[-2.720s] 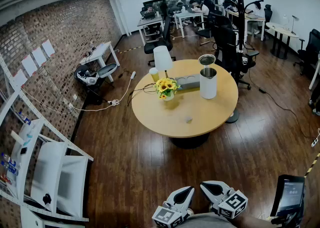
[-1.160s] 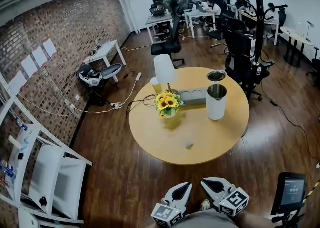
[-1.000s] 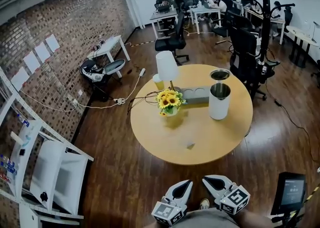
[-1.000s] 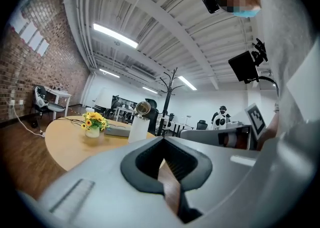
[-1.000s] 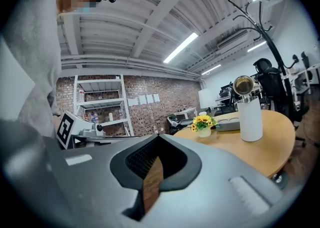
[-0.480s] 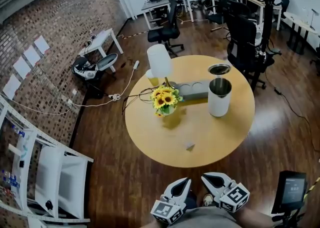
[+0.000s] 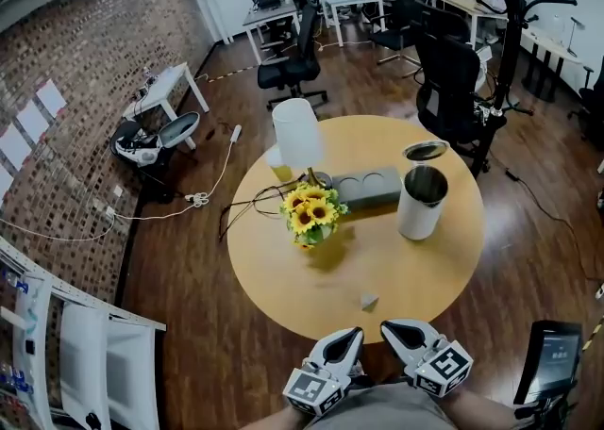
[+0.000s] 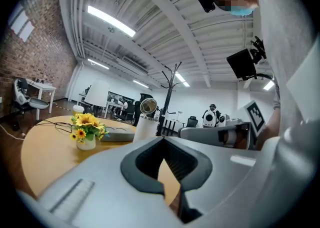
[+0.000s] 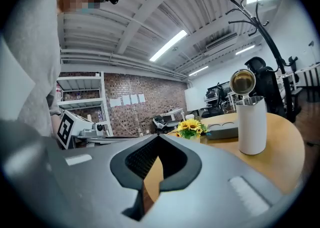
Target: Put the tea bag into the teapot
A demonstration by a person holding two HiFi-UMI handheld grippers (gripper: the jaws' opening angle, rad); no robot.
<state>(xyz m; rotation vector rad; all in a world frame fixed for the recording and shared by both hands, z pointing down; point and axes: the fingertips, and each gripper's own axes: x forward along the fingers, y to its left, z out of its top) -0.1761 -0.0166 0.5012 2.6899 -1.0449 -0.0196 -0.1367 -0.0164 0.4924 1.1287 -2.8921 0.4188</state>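
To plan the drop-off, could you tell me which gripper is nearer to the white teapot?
Right. In the head view the right gripper is below and slightly left of the teapot; the left gripper sits beside it, further left, so farther away.

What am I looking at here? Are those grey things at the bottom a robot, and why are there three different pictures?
There is no robot here. A person holds a hand tool in each hand: the left gripper and the right gripper. The cubes with square markers are part of them. The wide picture comes from a camera on the person's head, looking steeply down. The other two come from cameras riding on each gripper, looking along its jaws. Both pairs of jaws are closed and hold nothing. Ahead is a round table with a white teapot, its lid open, a small tea bag near the front edge, sunflowers, a lamp and a grey tray. The job is to put the tea bag into the teapot.
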